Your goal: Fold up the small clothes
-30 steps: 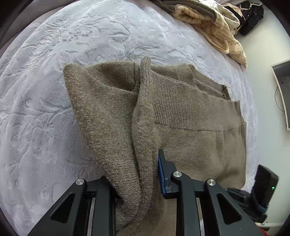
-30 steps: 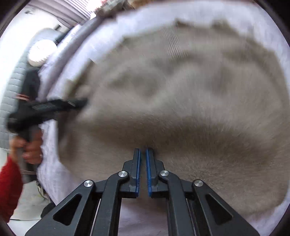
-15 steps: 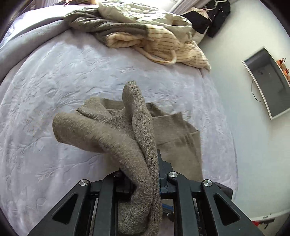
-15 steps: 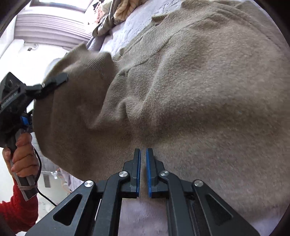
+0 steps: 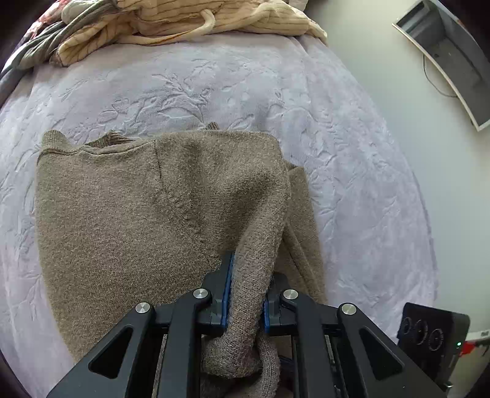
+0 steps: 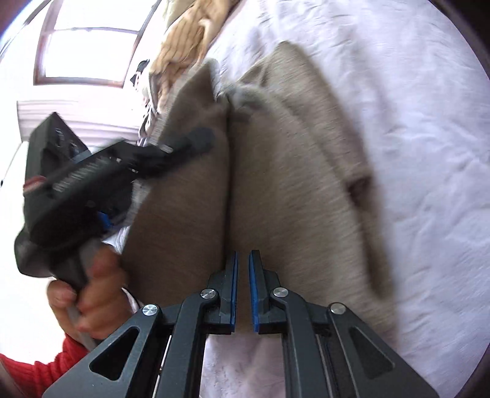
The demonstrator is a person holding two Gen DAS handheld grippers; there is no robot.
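Observation:
A brown knitted sweater (image 5: pixel 128 214) lies on the pale lilac bedspread (image 5: pixel 214 85), partly folded over itself. My left gripper (image 5: pixel 245 294) is shut on a bunched fold of the sweater at its right side, held just above the lower layer. In the right wrist view the same sweater (image 6: pixel 275 189) fills the middle. My right gripper (image 6: pixel 242 287) has its jaws nearly closed with a thin gap, and the sweater's edge sits at the tips. The left gripper (image 6: pixel 196 140) shows there at the left, pinching the raised fold.
A heap of cream striped and grey clothes (image 5: pixel 183 21) lies at the far end of the bed. A wall (image 5: pixel 398 122) with a mounted monitor (image 5: pixel 453 58) stands to the right. A black device (image 5: pixel 431 330) sits at the lower right. A window (image 6: pixel 92 46) is behind.
My left gripper has carried the bunched fold across and lowered it, so the sweater now lies flatter and folded over. The right gripper has shifted along the sweater's edge, jaws unchanged.

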